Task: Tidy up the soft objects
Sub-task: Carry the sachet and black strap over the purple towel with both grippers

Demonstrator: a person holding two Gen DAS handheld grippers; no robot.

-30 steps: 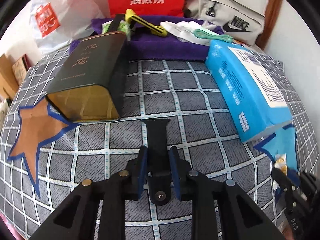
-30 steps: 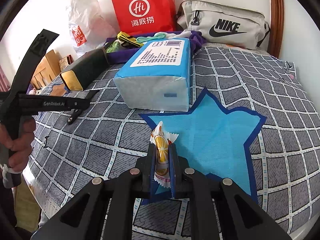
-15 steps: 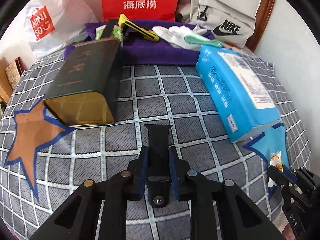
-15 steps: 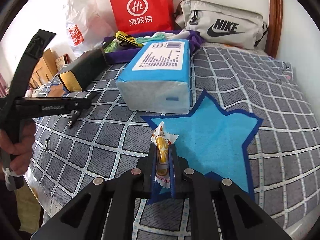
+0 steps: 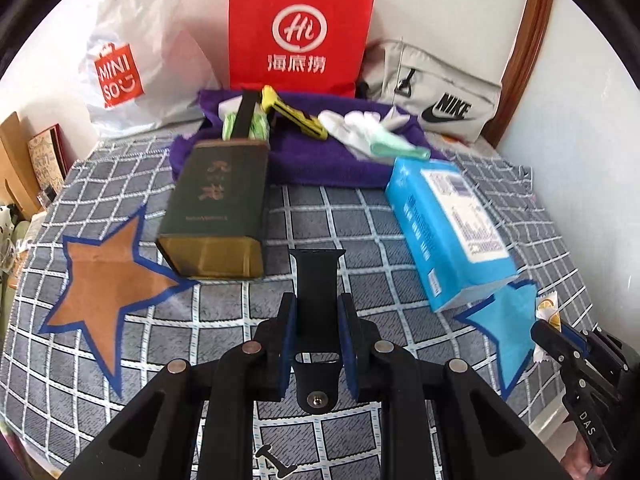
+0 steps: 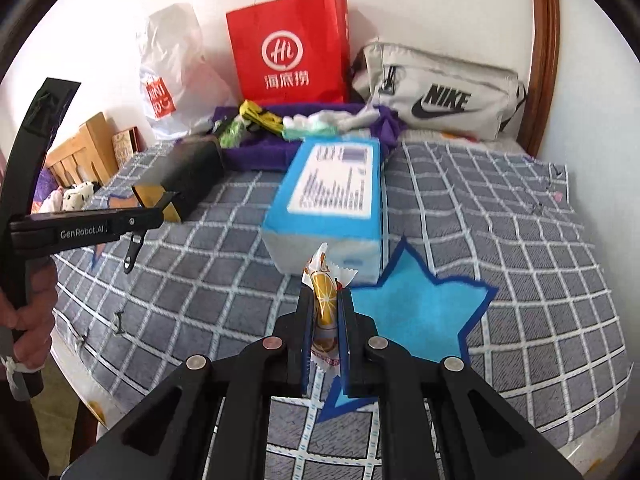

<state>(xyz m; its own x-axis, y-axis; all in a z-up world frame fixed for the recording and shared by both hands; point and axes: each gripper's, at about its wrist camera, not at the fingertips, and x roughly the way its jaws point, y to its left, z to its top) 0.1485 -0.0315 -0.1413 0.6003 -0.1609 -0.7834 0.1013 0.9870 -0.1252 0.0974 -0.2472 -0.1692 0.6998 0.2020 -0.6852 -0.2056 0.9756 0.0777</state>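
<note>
My left gripper (image 5: 318, 312) is shut on a black watch strap (image 5: 318, 280) and holds it above the checked bedspread (image 5: 360, 216). My right gripper (image 6: 325, 304) is shut on a candy sachet with an orange slice print (image 6: 324, 292), held above the blue star patch (image 6: 416, 312). The sachet also shows at the right edge of the left wrist view (image 5: 546, 308). A blue tissue pack (image 6: 332, 200) lies just beyond the star. A brown star patch (image 5: 108, 280) lies at the left.
A dark green tin box (image 5: 218, 208) lies by the brown star. A purple towel (image 5: 320, 156) at the back holds white gloves (image 5: 360, 128) and a yellow tool (image 5: 292, 112). A red paper bag (image 5: 300, 28), white plastic bag (image 5: 120, 68) and grey Nike pouch (image 5: 440, 100) line the wall.
Both grippers have lifted and pulled back a little with their objects; the views now show more of the wall and bags. Both grips are unchanged.
</note>
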